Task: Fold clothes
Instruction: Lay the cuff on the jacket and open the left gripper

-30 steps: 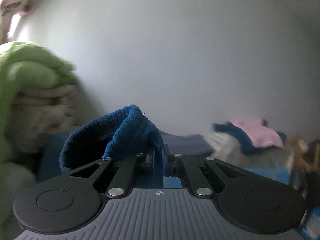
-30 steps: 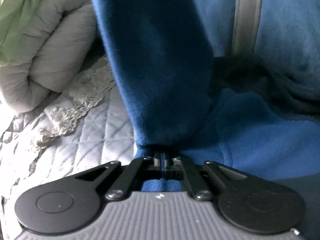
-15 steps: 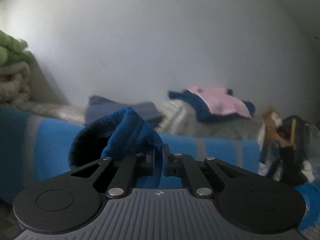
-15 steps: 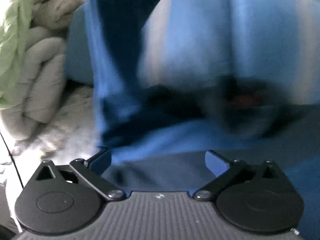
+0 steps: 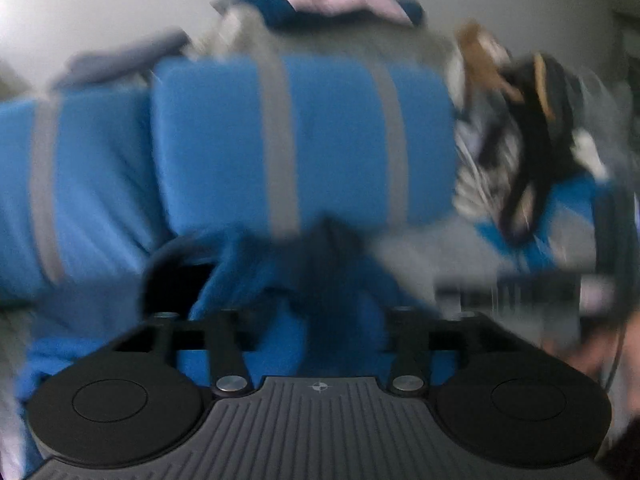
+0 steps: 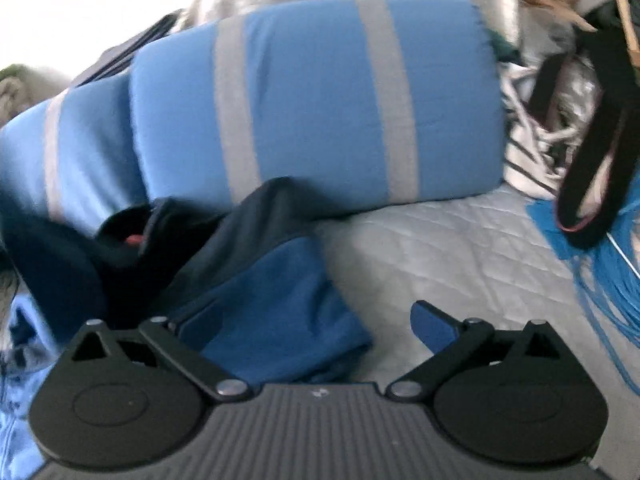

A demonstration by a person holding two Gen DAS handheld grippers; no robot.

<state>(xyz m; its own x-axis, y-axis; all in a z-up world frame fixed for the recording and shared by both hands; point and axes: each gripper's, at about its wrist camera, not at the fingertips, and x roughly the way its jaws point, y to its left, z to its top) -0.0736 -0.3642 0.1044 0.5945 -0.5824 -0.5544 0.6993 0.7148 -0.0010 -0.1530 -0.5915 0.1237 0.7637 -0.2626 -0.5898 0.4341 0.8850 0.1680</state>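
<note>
The step in hand looks like the let-go at the end of a fold, with the blue fleece garment being laid down on the bed in front of the blue striped pillows. On the left, the left tongs are opening, and the blurred left wrist view shows the fleece bunched between the parting jaws, apparently no longer pinched; to do this well, the person should let the cloth fall free before pulling back, so the fold is not dragged out of shape. On the right, the right tongs stand wide and released, the fleece lying under and against the left finger while the right finger hangs over bare quilt; a clean lift straight away from the cloth would keep the edge flat. The garment looks heaped more than flat, so smoothing is probably needed next. Further right a dark strap and a blue cord lie on the quilt, well apart from the fleece. Compared with a second ago, both tongs were then clamped on blue cloth held up in the air, the left one facing a plain wall; now both face down toward the bed and pillows and have loosened.
</note>
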